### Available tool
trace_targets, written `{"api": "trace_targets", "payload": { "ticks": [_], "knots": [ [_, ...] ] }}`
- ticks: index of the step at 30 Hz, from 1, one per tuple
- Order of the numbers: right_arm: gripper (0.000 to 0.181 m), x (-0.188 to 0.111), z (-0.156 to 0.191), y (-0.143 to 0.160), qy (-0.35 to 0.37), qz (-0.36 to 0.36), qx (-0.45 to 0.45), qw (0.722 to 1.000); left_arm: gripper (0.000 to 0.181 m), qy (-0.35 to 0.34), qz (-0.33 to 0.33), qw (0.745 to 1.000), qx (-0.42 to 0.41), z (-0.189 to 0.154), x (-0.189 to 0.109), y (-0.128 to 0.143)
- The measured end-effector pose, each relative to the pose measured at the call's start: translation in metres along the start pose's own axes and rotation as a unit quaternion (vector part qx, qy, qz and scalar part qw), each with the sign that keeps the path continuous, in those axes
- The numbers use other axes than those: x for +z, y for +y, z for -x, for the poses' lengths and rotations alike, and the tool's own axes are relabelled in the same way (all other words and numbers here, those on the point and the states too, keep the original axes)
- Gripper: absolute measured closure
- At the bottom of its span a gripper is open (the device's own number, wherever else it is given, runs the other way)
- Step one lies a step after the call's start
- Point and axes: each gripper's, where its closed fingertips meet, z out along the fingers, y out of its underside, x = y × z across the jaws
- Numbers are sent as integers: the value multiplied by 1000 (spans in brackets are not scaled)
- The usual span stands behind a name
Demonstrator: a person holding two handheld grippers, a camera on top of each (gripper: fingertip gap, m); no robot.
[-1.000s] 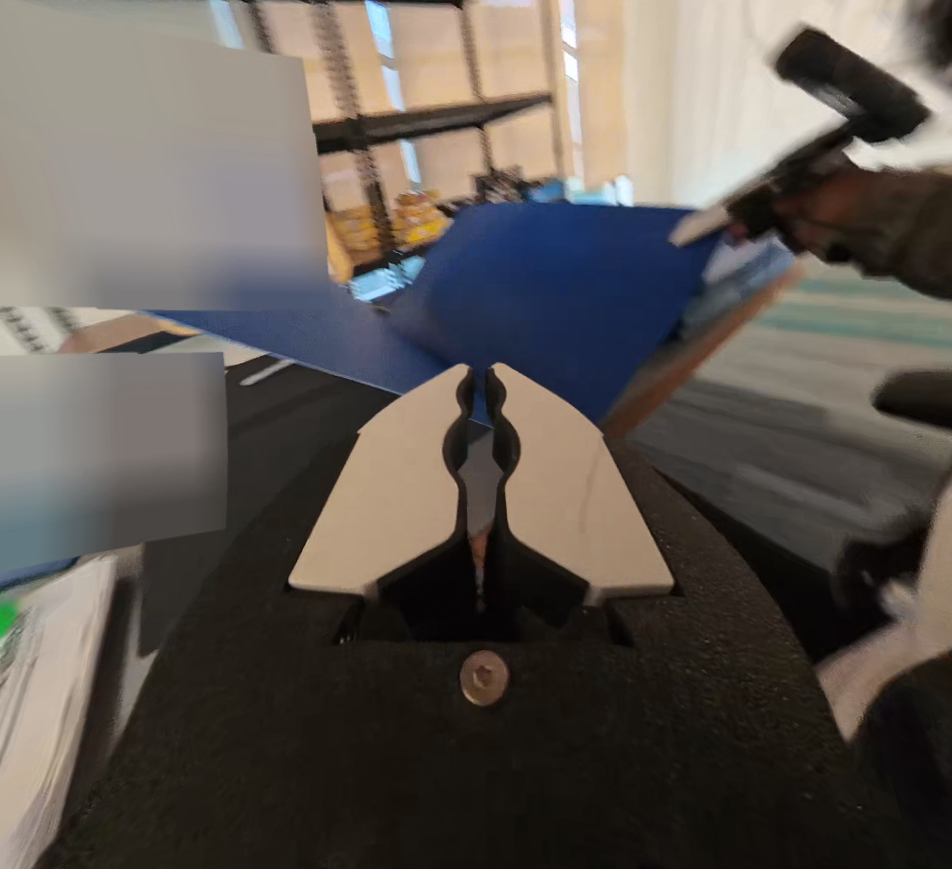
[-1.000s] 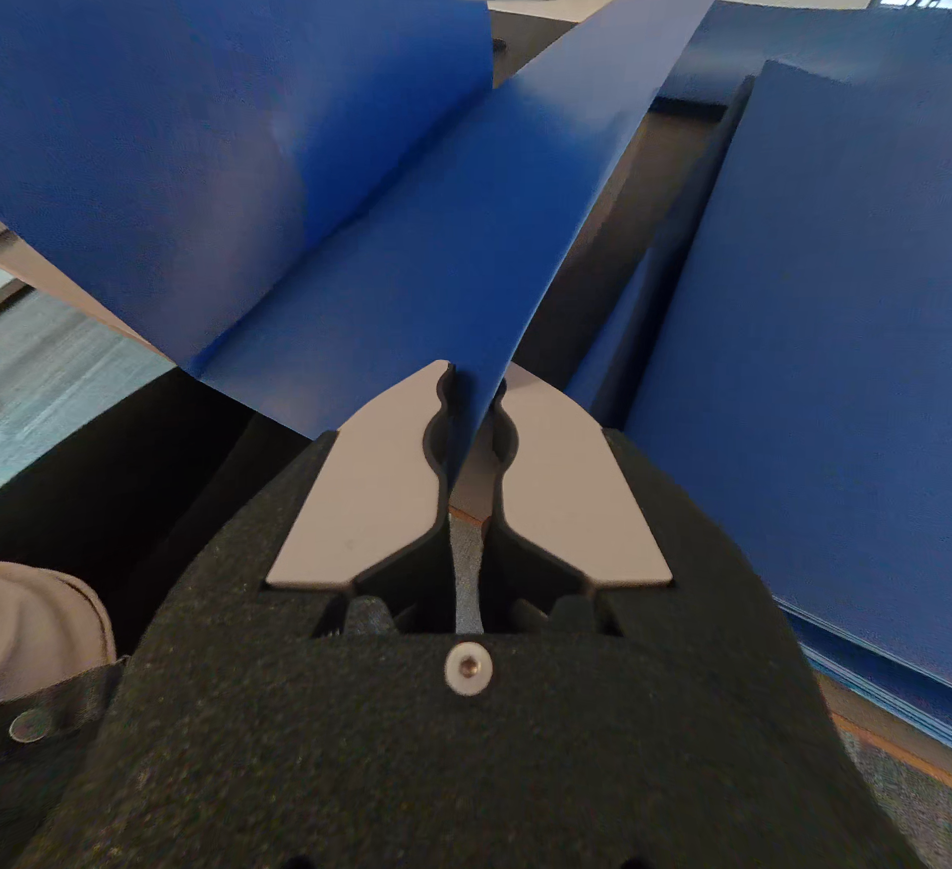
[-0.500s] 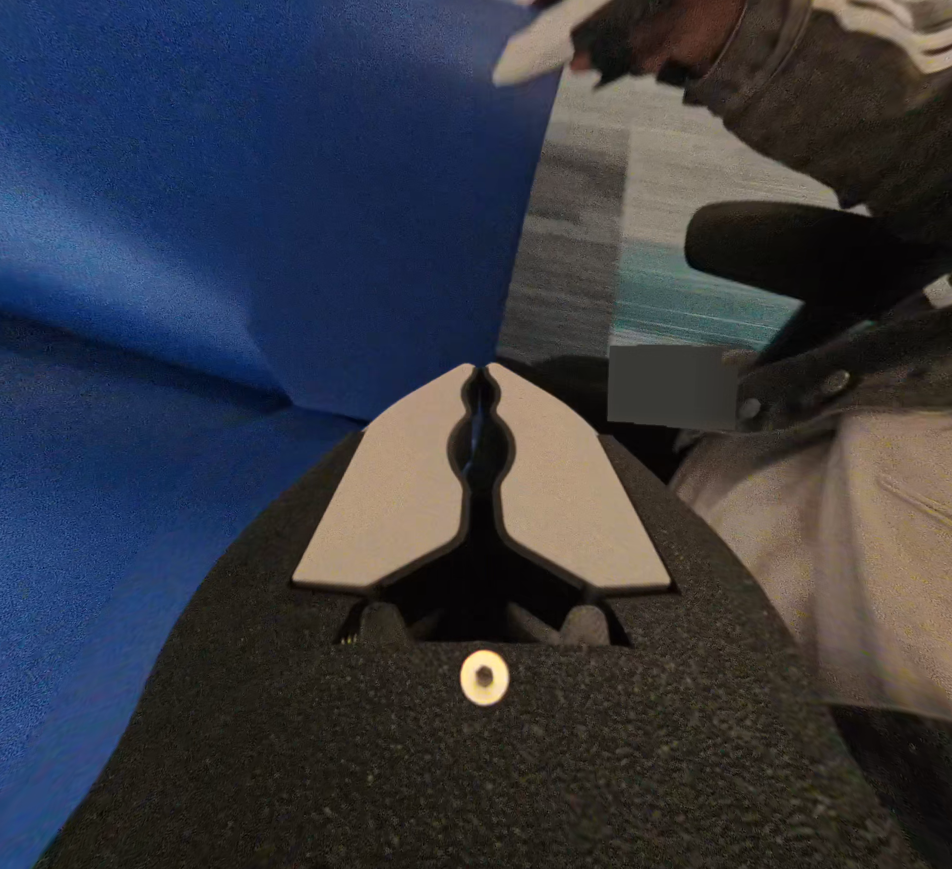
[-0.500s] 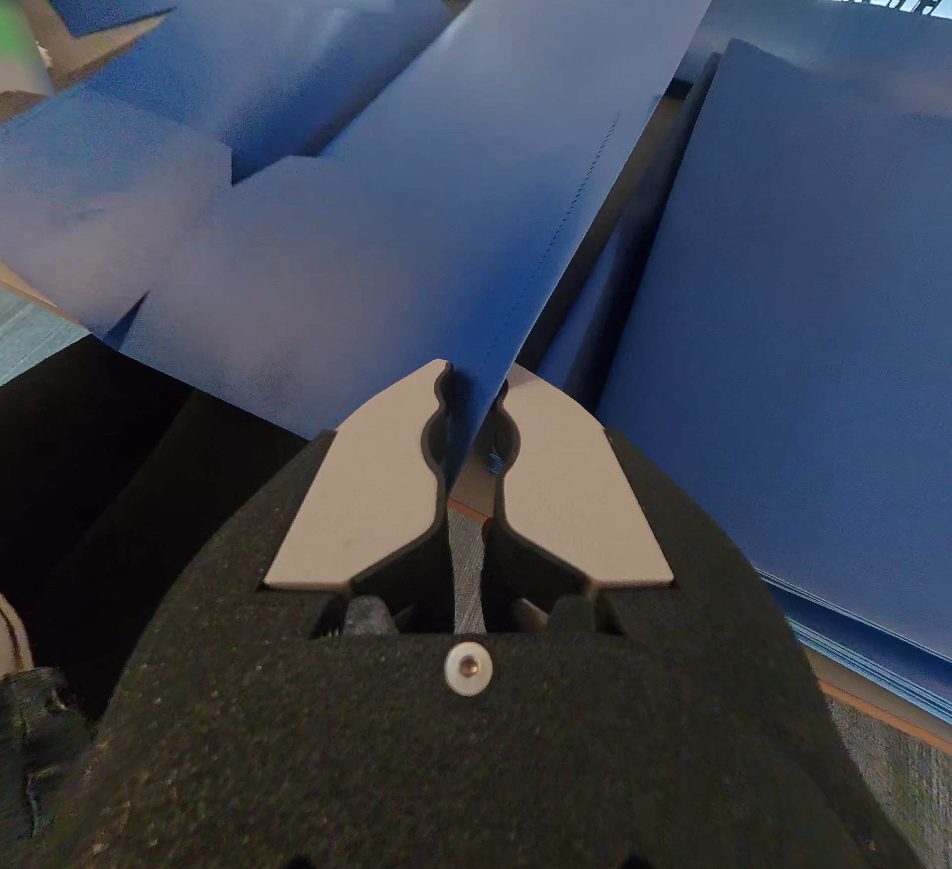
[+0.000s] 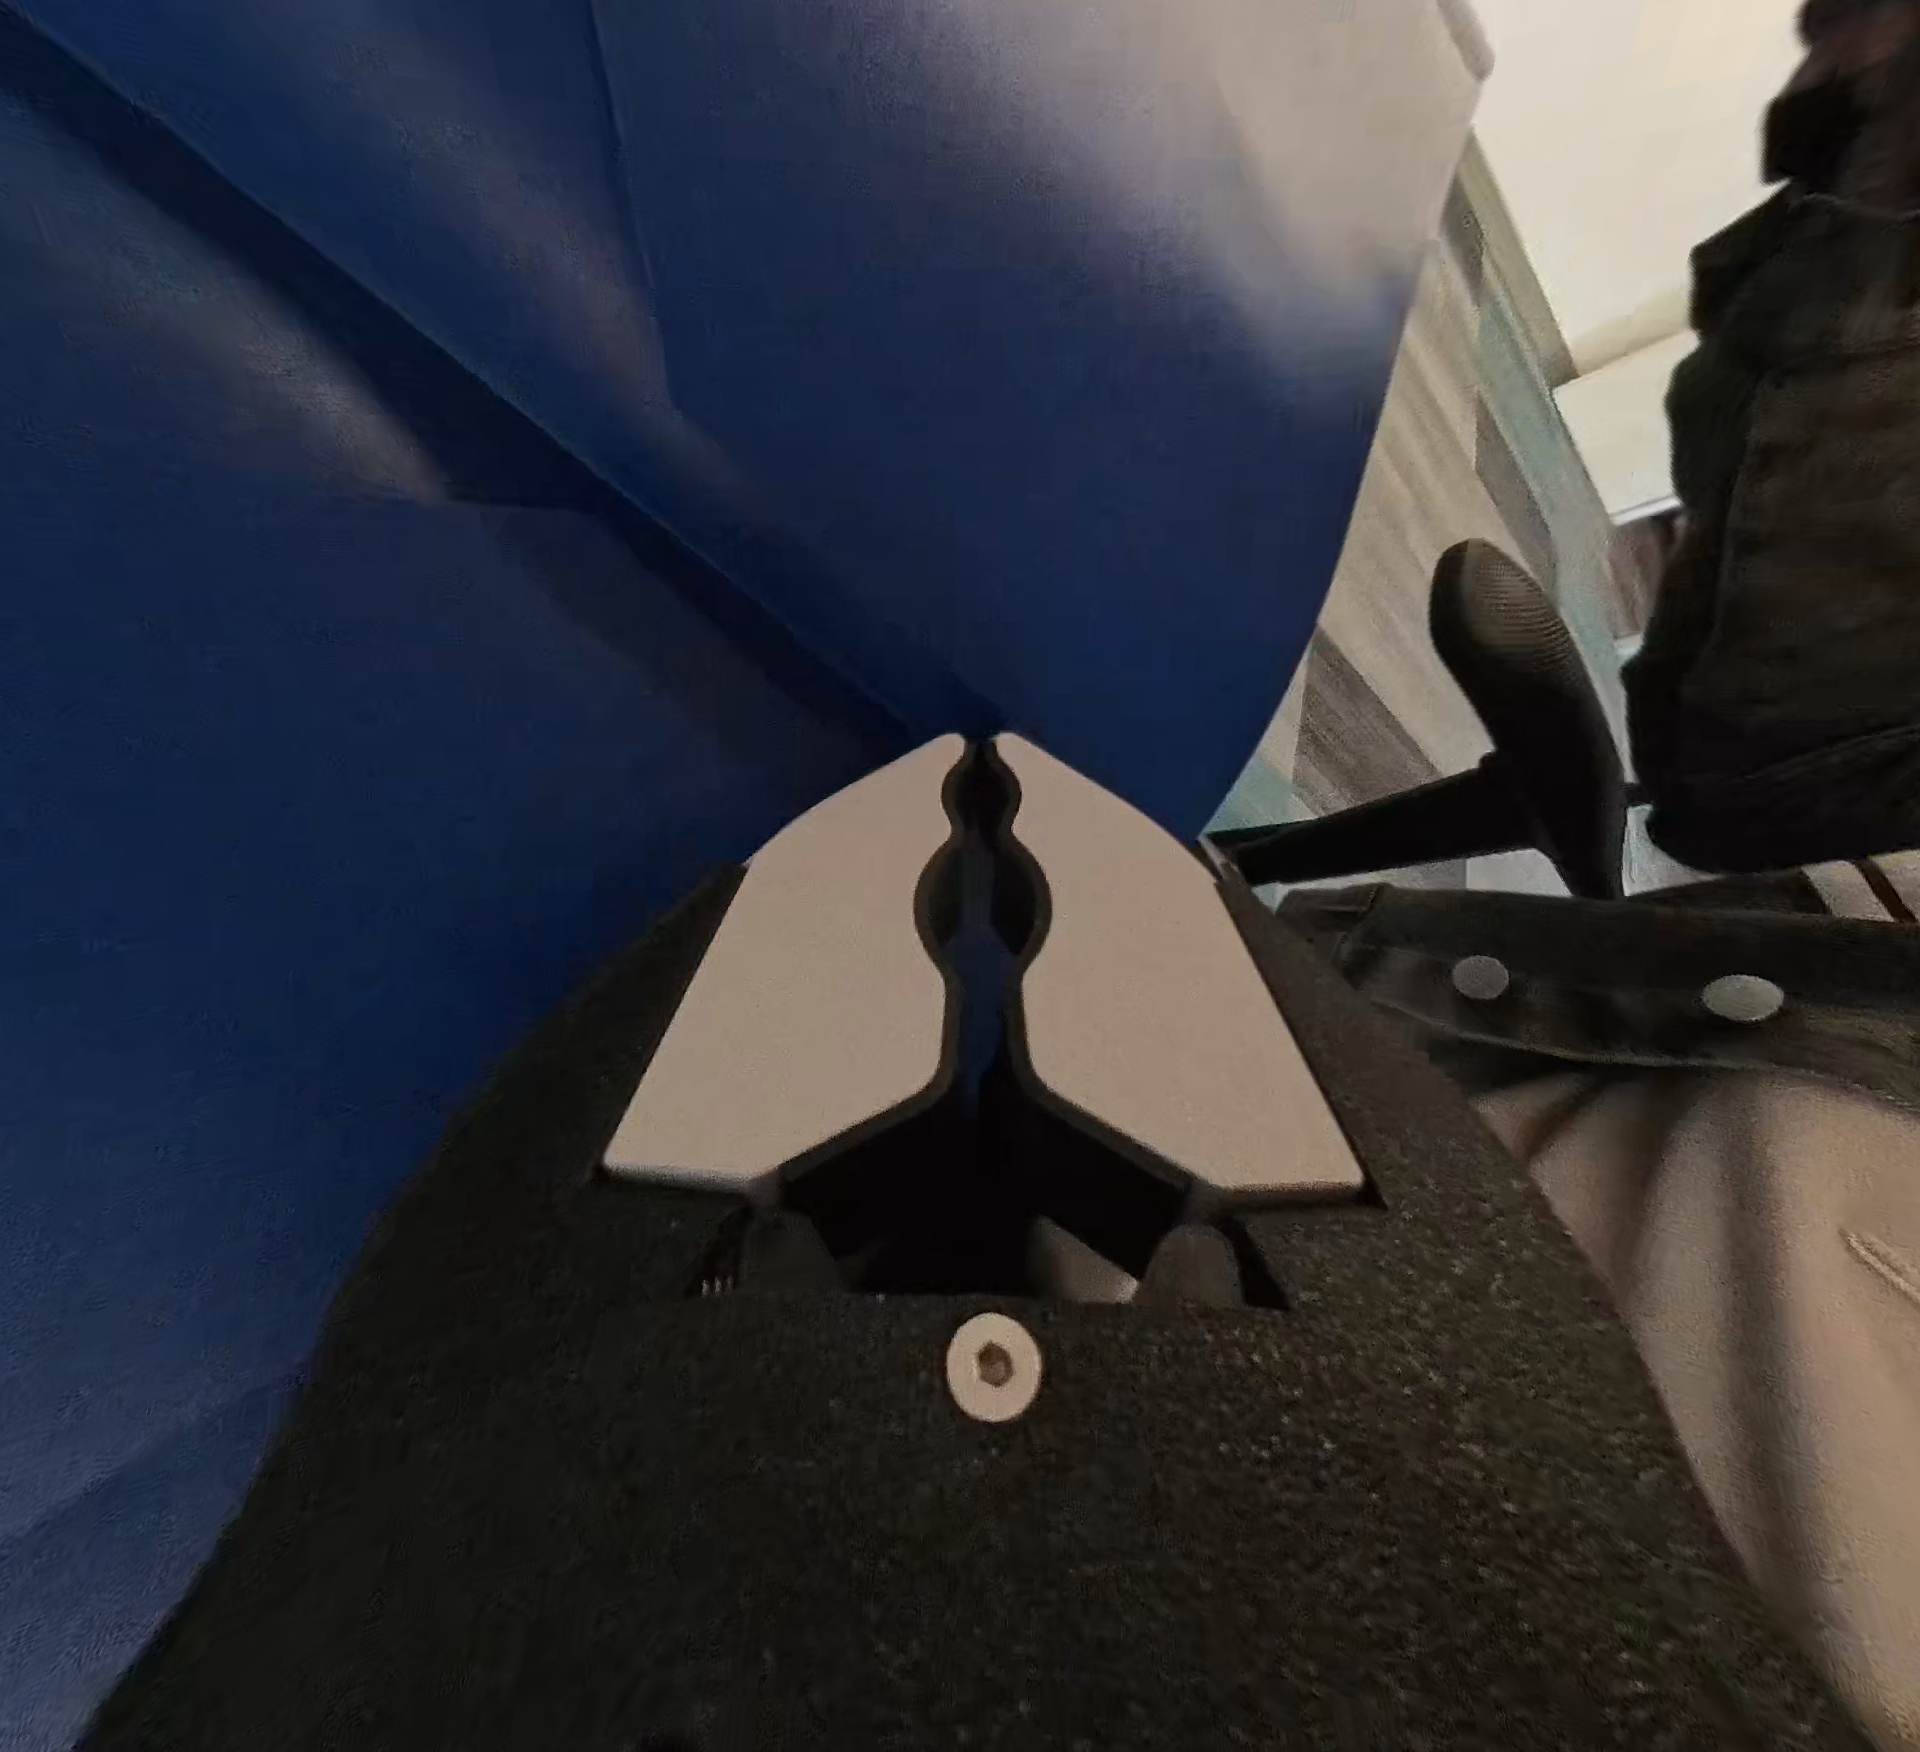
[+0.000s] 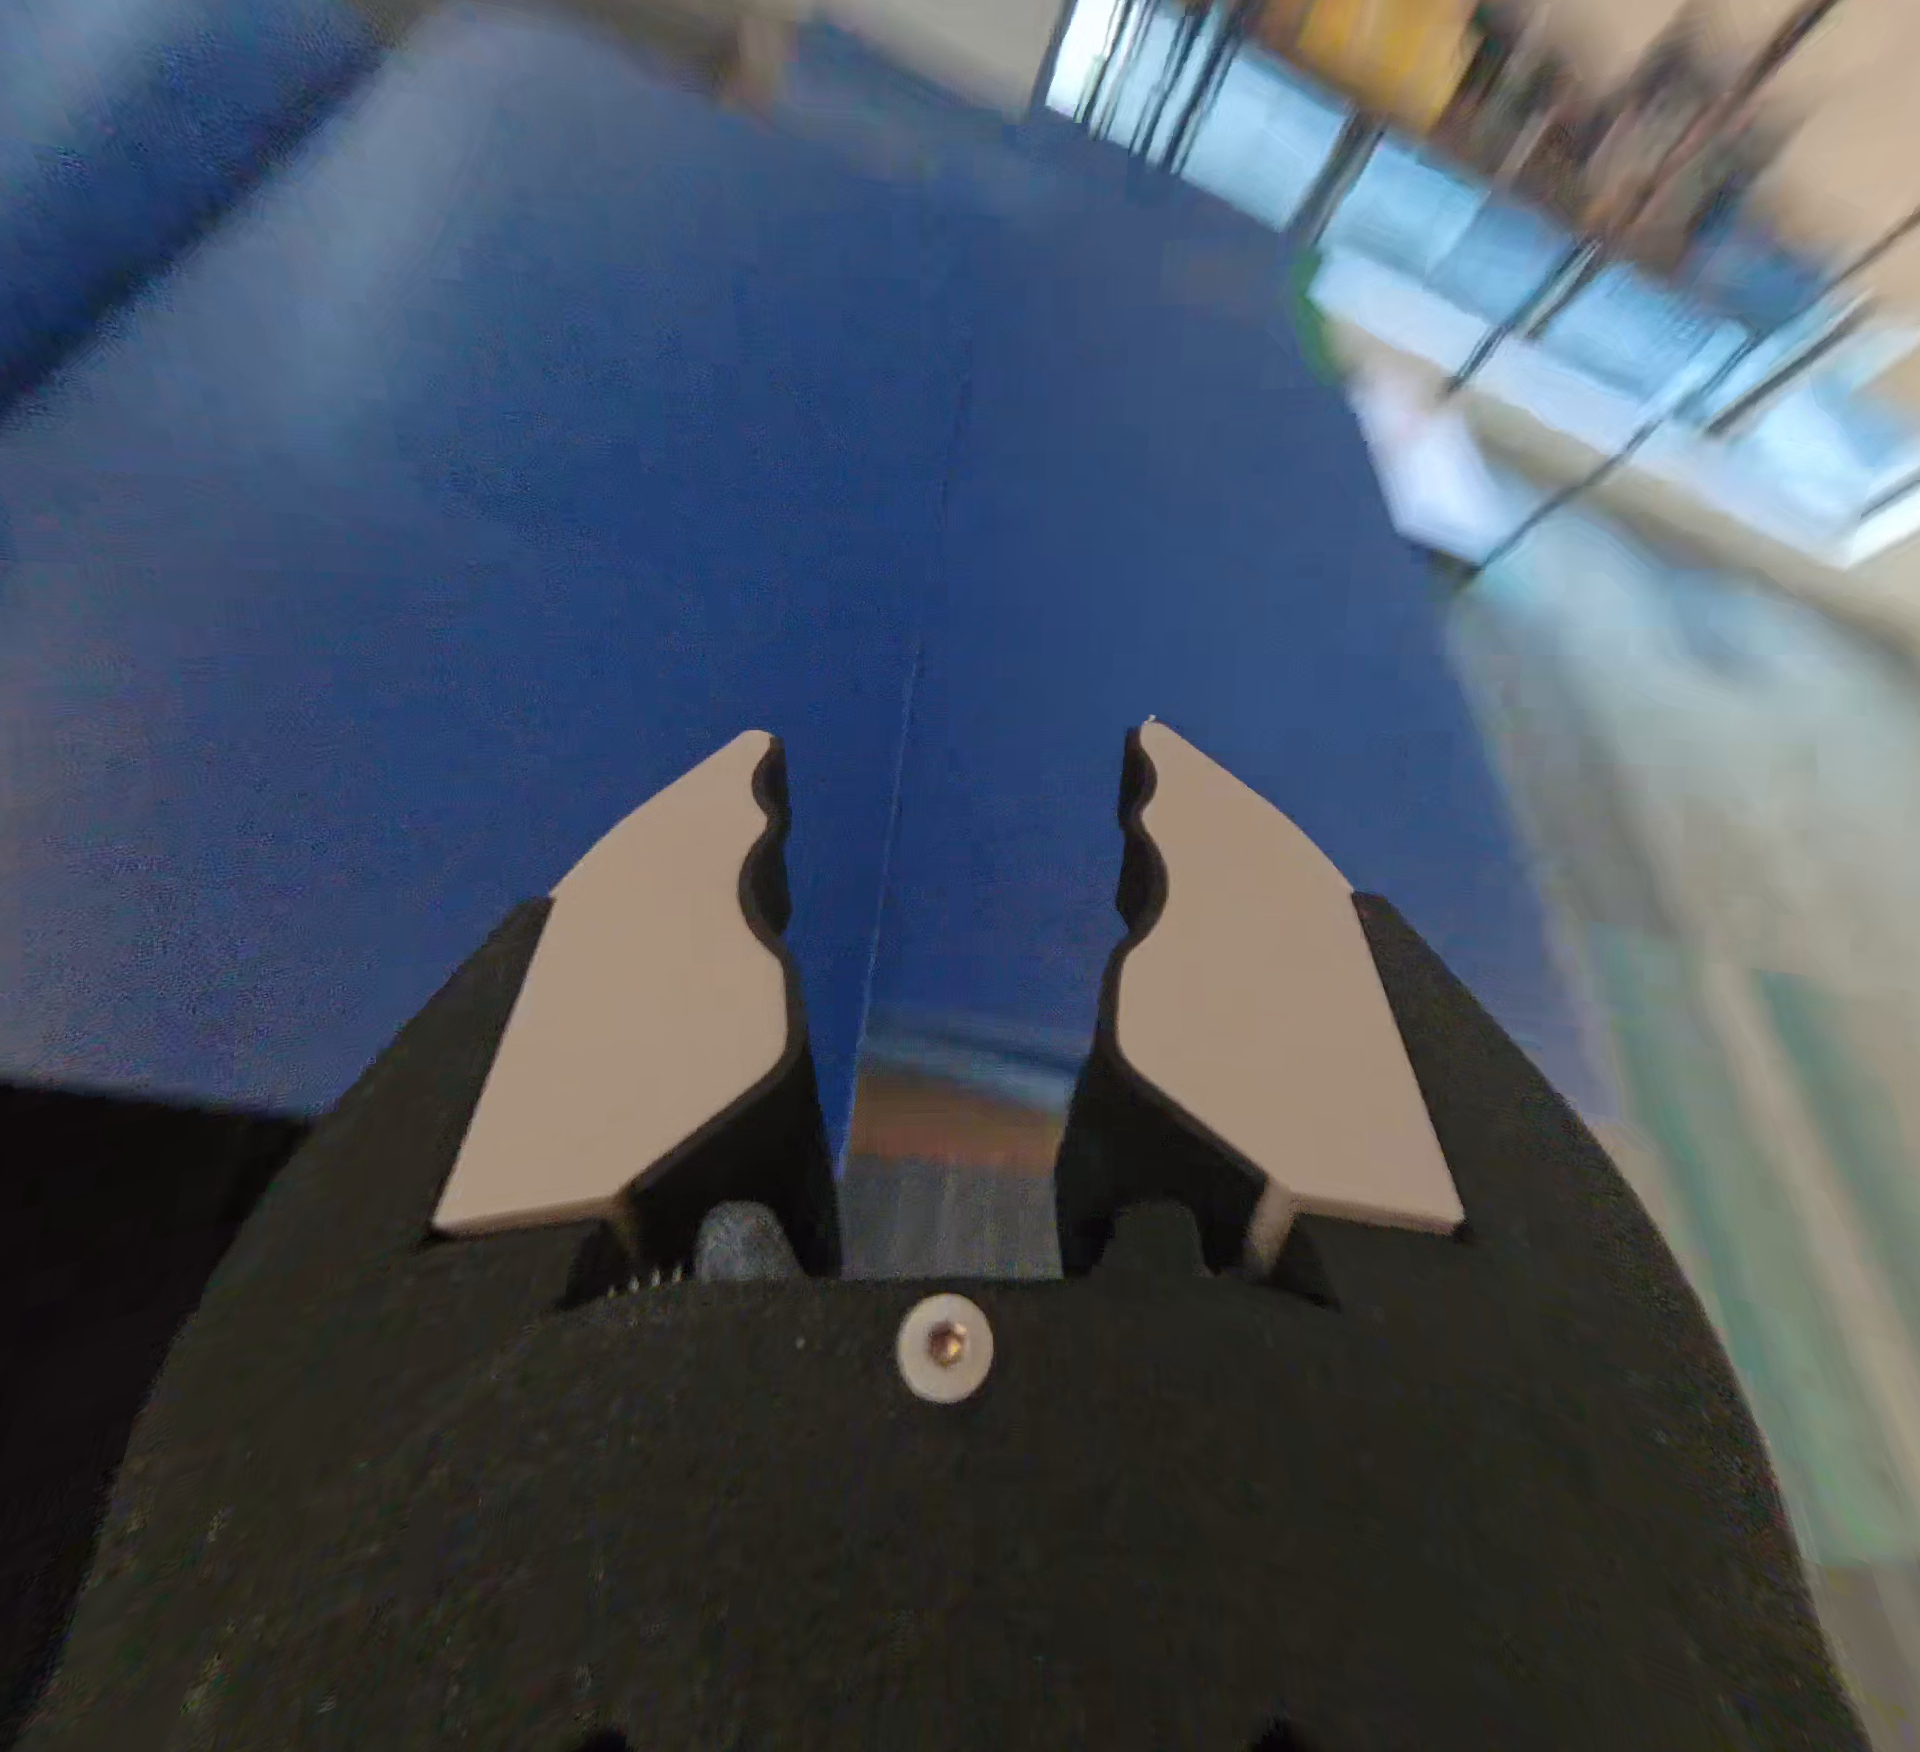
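**Here: left tongs pinch blue sheet, right tongs spread**

Left view, left to right: blue sheet (image 5: 727, 352) fills most of the frame, creased, its folds fanning up from the left gripper (image 5: 980, 746). That gripper's tips are together, clamped on the sheet's edge; blue shows down the slot between them. Right of it: a black chair arm (image 5: 1527, 694), a person's dark sleeve (image 5: 1621, 985), pale trousers.

Right view: the sheet (image 6: 623, 455) spreads ahead, a crease running down toward the right gripper (image 6: 951, 746). Its tips stand well apart, gripping nothing. Far right, blurred shelving (image 6: 1558, 92).

Handling, as judged: light, thin, floppy; it creases easily and may tear. Best taken at an edge or corner, pinched flat.

Only the left view shows the grip and the person; only the right shows the shelving.
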Motion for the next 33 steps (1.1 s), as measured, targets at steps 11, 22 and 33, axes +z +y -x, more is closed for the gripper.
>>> {"api": "trace_targets", "payload": {
  "ticks": [11, 22, 33],
  "knots": [
    [181, 39, 314, -44, -639, 180, 157, 731, 179, -36, -31, 999, -3, -4, 0, 0],
    [181, 100, 326, -8, -643, 295, 217, 673, 179, -19, -31, 999, -19, -8, -2, 4],
    [181, 195, 309, -42, -605, 250, 243, 716, 179, -12, -28, 999, -20, -11, -2, 6]
  ]
}}
